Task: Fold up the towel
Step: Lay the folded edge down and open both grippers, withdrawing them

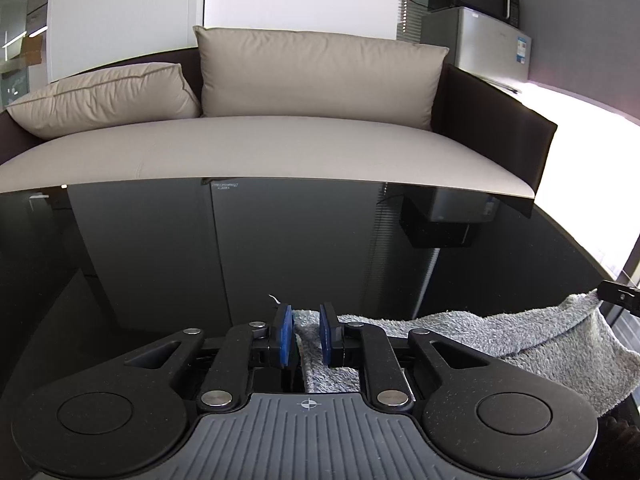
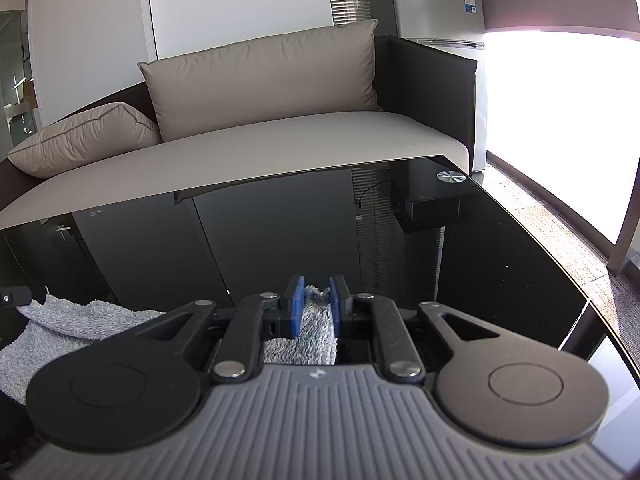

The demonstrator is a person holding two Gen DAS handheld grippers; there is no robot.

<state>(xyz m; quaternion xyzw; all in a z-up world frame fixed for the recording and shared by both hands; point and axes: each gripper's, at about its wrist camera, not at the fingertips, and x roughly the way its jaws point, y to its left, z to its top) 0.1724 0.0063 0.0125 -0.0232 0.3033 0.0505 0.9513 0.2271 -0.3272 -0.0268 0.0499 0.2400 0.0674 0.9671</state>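
Both grippers at the towel's far edge!
Left gripper (image 1: 306,334) and right gripper (image 2: 318,306) stand slightly parted around the towel (image 1: 520,332), pads loose; soft, floppy terry, so take corners.

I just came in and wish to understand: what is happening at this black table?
Two hand-held grippers are folding a grey towel at a glossy black table in front of a beige sofa. The left gripper and the right gripper each have a part of the towel between their jaws, low over the table. Both pairs of jaws stand a little apart, so the hold looks loose.
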